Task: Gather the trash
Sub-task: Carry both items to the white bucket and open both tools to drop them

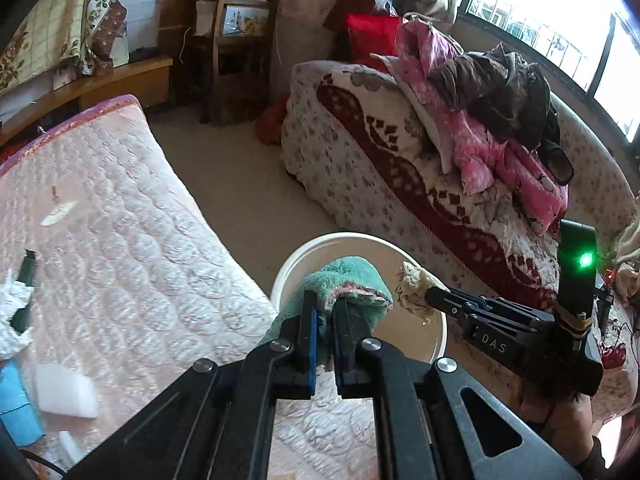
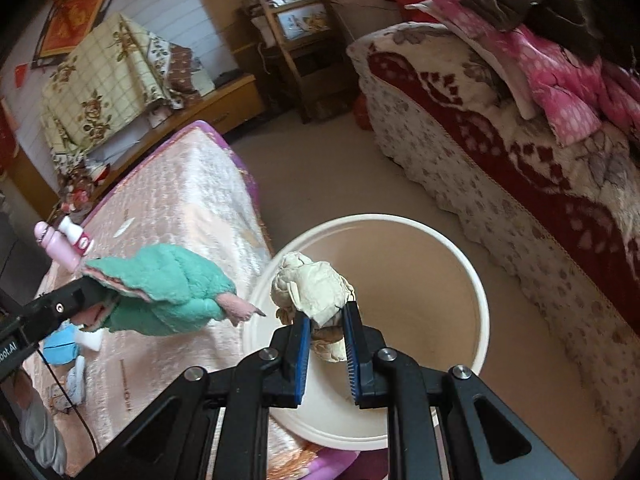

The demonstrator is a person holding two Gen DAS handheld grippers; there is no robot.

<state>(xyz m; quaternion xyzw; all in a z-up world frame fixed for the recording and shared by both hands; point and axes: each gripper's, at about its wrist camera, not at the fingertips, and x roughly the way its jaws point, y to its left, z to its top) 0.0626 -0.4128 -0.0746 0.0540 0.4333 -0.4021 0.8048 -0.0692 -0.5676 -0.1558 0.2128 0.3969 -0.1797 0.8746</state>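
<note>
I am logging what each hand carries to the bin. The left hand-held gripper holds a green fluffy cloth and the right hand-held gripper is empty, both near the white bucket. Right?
Not quite. The right hand-held gripper is not empty: the right wrist view shows it shut on a crumpled beige paper wad over the white bucket. The left hand-held gripper does hold the green fluffy cloth.

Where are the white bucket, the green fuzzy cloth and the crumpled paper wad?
white bucket [image 2: 476, 292], right wrist view, far rim.
green fuzzy cloth [image 2: 176, 284], right wrist view, middle.
crumpled paper wad [image 2: 316, 284], right wrist view, top bulge.
</note>
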